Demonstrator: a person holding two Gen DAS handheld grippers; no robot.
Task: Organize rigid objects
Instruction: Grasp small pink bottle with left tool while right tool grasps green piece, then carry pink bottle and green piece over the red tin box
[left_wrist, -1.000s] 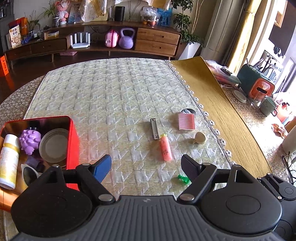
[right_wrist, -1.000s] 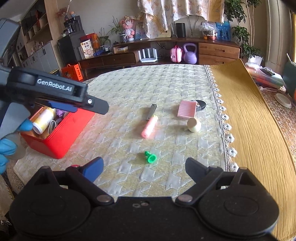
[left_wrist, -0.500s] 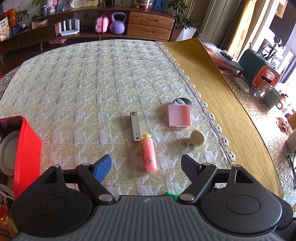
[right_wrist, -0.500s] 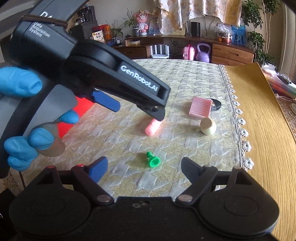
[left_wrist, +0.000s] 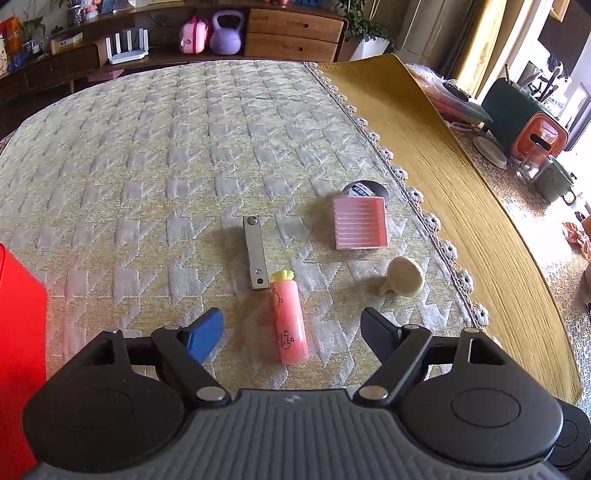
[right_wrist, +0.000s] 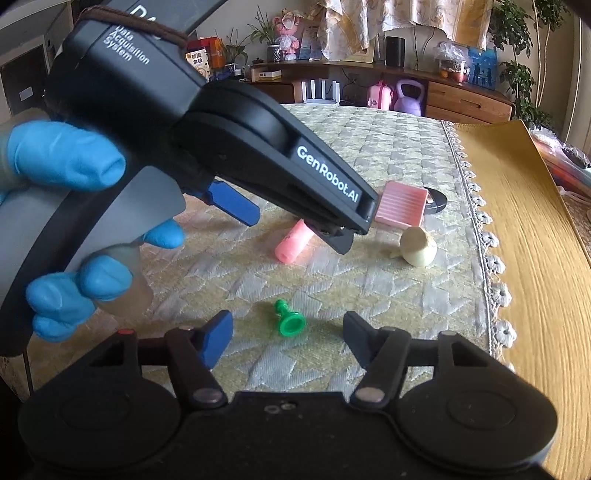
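A pink tube (left_wrist: 290, 321) lies on the quilted cloth, its near end between the wide-apart fingers of my open left gripper (left_wrist: 291, 334), which hovers just over it without touching. In the right wrist view the same left gripper (right_wrist: 286, 221), held by a blue-gloved hand (right_wrist: 62, 162), slants down over the pink tube (right_wrist: 293, 242). A small green peg (right_wrist: 290, 321) lies on its side between the fingers of my right gripper (right_wrist: 287, 336). Those jaws are closing, and the pads stand clear of the peg.
A grey metal bar (left_wrist: 255, 251), a pink ridged square (left_wrist: 360, 221) over a black round tin (left_wrist: 365, 188) and a cream knob (left_wrist: 404, 280) lie beyond the tube. A red box (left_wrist: 18, 332) stands at the left edge. Bare yellow mat (left_wrist: 461, 221) runs along the right.
My left gripper has swung from beside the red box rightwards and down over the pink tube. My right gripper's fingers have drawn closer together around the green peg.
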